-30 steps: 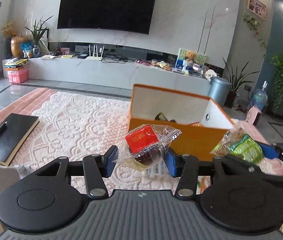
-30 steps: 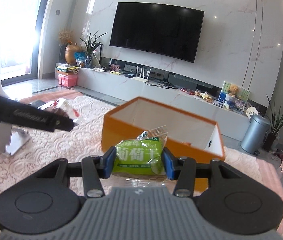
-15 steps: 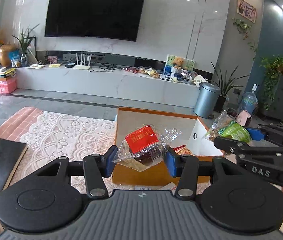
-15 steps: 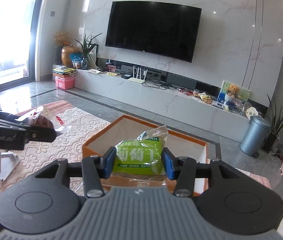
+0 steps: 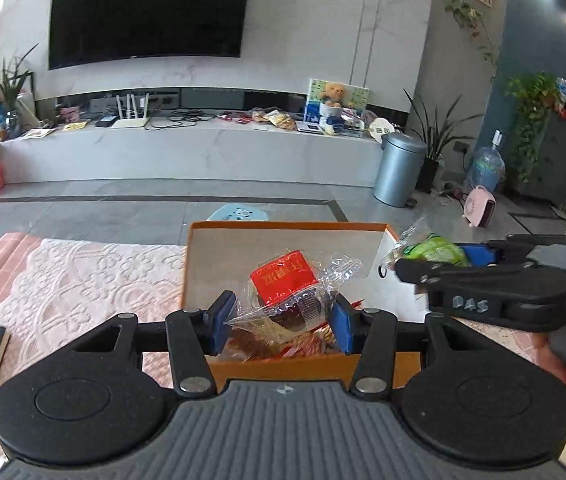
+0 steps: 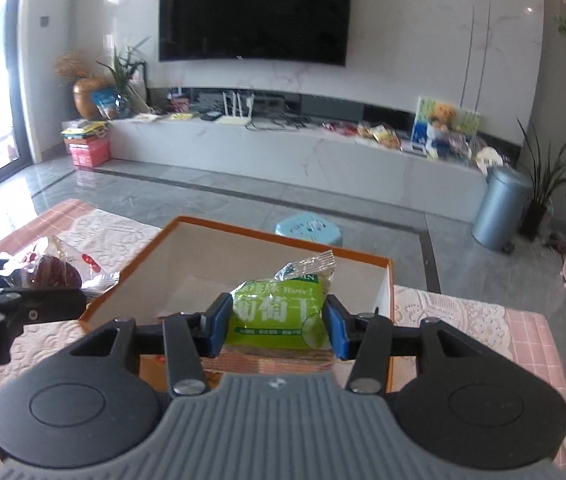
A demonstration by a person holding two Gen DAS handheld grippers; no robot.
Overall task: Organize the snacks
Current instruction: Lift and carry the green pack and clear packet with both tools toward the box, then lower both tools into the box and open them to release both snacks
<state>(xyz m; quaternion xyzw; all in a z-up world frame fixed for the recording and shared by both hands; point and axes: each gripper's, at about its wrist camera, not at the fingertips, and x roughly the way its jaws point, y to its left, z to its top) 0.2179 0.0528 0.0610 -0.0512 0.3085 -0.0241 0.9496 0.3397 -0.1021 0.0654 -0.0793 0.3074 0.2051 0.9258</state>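
Left wrist view shows your left gripper [image 5: 281, 318] with its fingers clamped on a clear-wrapped snack with a red label [image 5: 285, 280], held over the open orange box [image 5: 283, 226]. Your right gripper [image 5: 435, 258] sits at 3 o'clock above the box's right rim, pinching a green packet [image 5: 433, 250]. From the right wrist, your right gripper [image 6: 279, 324] grips that green packet [image 6: 277, 312] above the box [image 6: 363, 254], more wrapped snacks lying inside below it. The box rests on a lace-covered surface [image 5: 83, 276].
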